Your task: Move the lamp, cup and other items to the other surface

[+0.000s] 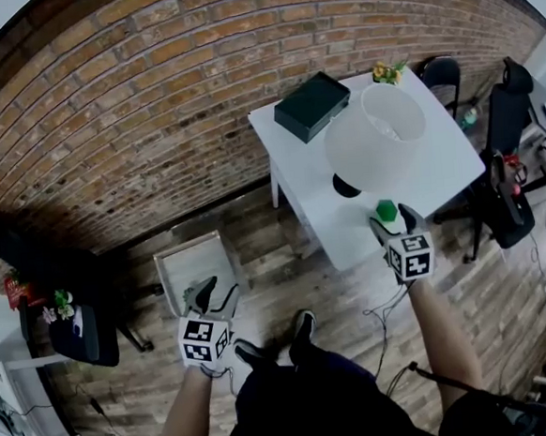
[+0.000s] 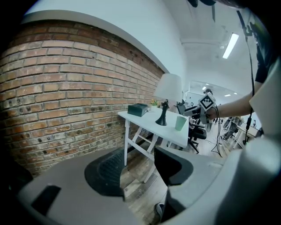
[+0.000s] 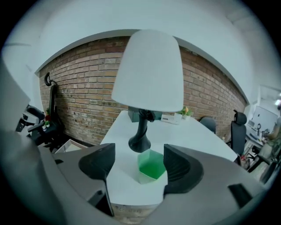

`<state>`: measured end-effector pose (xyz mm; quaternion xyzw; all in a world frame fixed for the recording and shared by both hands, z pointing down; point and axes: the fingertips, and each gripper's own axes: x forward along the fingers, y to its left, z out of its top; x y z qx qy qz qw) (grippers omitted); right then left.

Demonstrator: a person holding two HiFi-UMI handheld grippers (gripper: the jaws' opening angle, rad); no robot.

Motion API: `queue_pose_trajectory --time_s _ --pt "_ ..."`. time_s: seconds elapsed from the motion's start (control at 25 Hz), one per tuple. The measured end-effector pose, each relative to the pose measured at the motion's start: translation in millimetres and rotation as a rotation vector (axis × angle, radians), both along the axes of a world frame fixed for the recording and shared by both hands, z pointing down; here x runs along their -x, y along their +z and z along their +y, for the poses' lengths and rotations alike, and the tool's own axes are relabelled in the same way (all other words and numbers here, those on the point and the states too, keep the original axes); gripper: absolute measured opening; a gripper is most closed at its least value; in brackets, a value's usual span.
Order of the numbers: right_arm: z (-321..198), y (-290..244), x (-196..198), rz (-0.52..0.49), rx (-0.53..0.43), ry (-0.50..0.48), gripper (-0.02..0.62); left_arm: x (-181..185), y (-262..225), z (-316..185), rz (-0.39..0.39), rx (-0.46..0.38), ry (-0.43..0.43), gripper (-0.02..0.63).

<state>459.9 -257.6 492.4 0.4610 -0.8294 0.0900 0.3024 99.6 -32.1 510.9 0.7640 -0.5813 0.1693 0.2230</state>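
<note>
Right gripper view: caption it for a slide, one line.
Open right tool straddles a green faceted cup on the white table, before a white-shaded lamp with a black base.

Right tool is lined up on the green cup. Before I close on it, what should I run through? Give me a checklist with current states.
1. Right tool jaws apart: ok.
2. Green cup upright between them: ok.
3. Cup centred in the gap: not ok, it sits nearer the right-hand jaw.
4. Lamp base beyond the jaw tips, out of the grip: ok.
5. Left tool open, empty and away from the table: ok.
6. Destination surface ready: cannot tell.
</note>
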Motion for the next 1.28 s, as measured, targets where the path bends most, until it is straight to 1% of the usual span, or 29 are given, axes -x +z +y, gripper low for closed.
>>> queue_pose_trajectory --time_s 0.12,0.2,0.28,0.4,0.56,0.8,0.92,1.04,1.16,1.28 --pt "14.4 -20.3 25.9 -0.010 -0.078 0.012 0.339 26.0 -2.7 17.4 0.000 -0.007 -0.015 0.209" --pt "25.9 -30.1 52.2 -0.020 -0.118 -0.008 0.333 46.2 -1.6 34.1 -0.001 -0.003 -0.034 0.209" --pt "39.2 -35.0 81.3 -0.022 -0.136 -0.042 0.326 66.6 -0.4 52.8 0.001 0.004 -0.058 0.209" --pt "59.8 -33.5 127.6 -0.021 -0.138 -0.096 0.325 99.8 2.4 80.3 0.008 0.010 -0.099 0.209" --pt "88.9 -16.3 193.8 -0.012 -0.125 -0.169 0.324 148.9 8.0 117.8 0.009 0.010 -0.159 0.209" --pt "137.6 8.5 291.4 -0.004 -0.082 -0.287 0.324 212.5 25.6 173.5 0.006 0.035 -0.238 0.209" --pt "161.0 22.9 333.3 0.016 -0.062 -0.360 0.324 230.8 35.5 193.2 0.014 0.049 -0.260 0.210" --pt "181.0 36.7 369.2 0.024 -0.038 -0.411 0.322 240.5 48.8 204.6 0.016 0.062 -0.263 0.210" --pt "202.2 54.0 396.9 0.037 -0.004 -0.466 0.321 245.4 67.5 210.6 0.021 0.080 -0.265 0.210" --pt "223.7 73.4 418.7 0.047 0.032 -0.542 0.321 245.9 85.9 214.1 0.037 0.101 -0.285 0.210"
